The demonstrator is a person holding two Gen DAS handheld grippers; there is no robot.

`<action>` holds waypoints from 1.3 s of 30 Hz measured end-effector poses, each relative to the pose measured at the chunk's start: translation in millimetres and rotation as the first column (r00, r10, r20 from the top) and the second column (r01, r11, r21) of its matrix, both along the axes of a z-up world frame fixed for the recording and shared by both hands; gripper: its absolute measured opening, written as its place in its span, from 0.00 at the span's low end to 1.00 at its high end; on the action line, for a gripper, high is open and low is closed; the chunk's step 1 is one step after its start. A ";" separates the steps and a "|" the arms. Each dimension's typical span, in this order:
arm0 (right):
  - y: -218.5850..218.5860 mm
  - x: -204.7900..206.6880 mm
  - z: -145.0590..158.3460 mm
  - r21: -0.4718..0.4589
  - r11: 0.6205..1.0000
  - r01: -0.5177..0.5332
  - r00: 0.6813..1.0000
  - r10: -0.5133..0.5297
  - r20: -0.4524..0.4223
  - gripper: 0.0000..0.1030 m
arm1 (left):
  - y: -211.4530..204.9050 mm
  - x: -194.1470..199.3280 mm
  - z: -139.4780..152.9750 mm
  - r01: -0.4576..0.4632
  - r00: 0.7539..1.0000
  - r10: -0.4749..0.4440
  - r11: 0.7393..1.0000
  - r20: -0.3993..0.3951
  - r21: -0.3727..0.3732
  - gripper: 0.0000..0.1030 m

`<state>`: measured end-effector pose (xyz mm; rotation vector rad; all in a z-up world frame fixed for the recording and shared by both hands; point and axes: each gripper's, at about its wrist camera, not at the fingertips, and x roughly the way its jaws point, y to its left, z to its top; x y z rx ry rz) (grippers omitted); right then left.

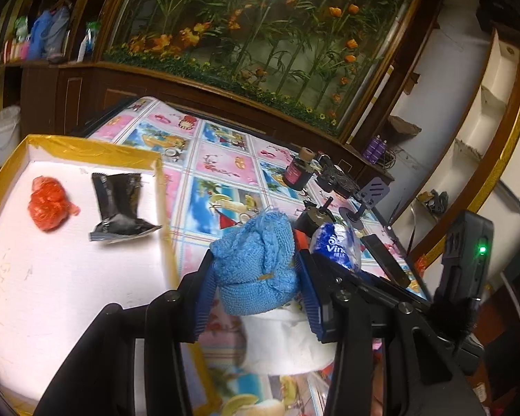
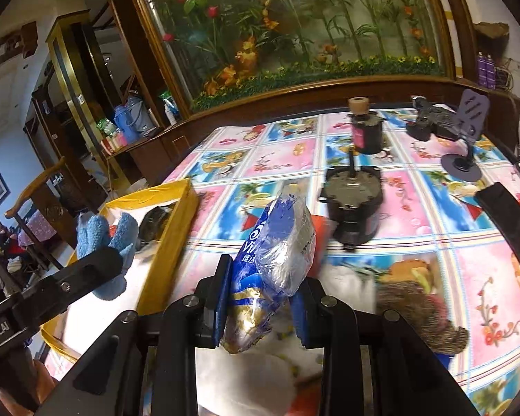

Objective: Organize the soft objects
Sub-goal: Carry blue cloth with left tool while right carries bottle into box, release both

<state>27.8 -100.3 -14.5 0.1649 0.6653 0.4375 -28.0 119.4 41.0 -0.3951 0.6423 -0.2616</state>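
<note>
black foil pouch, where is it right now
In the left wrist view, the black foil pouch lies inside the yellow-rimmed box, right of the red bundle, near the box's right wall.

Both wrist cameras close, angled down; share tablecloth [image 1: 225,173], yellow box [image 2: 176,228].

A dark motor [image 2: 353,204] stood on the table [image 2: 416,187] ahead of the tool. A purple phone stand [image 2: 466,131] and a capped black jar [image 2: 364,128] stood beyond it.

Each hand-held gripper [image 1: 256,277] has black linkage arms, silver screws, ribbed blue pads [image 2: 223,298].
</note>
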 end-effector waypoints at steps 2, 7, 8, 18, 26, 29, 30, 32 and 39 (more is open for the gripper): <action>18.2 3.3 6.3 -0.009 1.000 -0.025 1.000 0.025 -0.008 0.32 | 20.3 -4.4 4.3 -0.022 1.000 0.022 1.000 -0.014 -0.012 0.42; 71.2 15.6 21.4 -0.012 0.989 -0.145 0.988 0.144 -0.059 0.32 | 78.8 -4.1 1.1 -0.129 0.988 0.132 0.991 -0.080 0.033 0.42; 82.8 16.3 22.3 -0.020 0.987 -0.161 0.985 0.159 -0.064 0.32 | 90.7 -1.7 -1.7 -0.144 0.983 0.149 0.988 -0.106 0.047 0.42; 202.1 53.4 2.9 -0.102 0.936 -0.336 0.927 0.310 -0.213 0.32 | 164.0 30.0 -29.3 -0.220 0.926 0.259 0.962 -0.276 0.165 0.42; 248.2 68.5 -12.8 -0.183 0.908 -0.377 0.917 0.338 -0.211 0.34 | 173.9 35.8 -41.8 -0.215 0.920 0.254 0.964 -0.298 0.157 0.42; 253.4 68.3 -14.5 -0.210 0.904 -0.373 0.921 0.334 -0.199 0.39 | 175.4 39.0 -44.2 -0.223 0.916 0.262 0.962 -0.303 0.157 0.45; 253.6 68.6 -15.0 -0.214 0.905 -0.368 0.923 0.328 -0.199 0.41 | 176.6 39.9 -45.2 -0.226 0.915 0.263 0.962 -0.306 0.152 0.46; 251.3 69.3 -15.1 -0.202 0.908 -0.367 0.923 0.328 -0.200 0.41 | 178.0 38.8 -45.5 -0.222 0.916 0.255 0.965 -0.309 0.139 0.49; 233.5 61.9 -1.8 -0.141 0.918 -0.372 0.921 0.346 -0.178 0.43 | 176.2 31.5 -38.6 -0.239 0.923 0.260 0.965 -0.284 0.106 0.61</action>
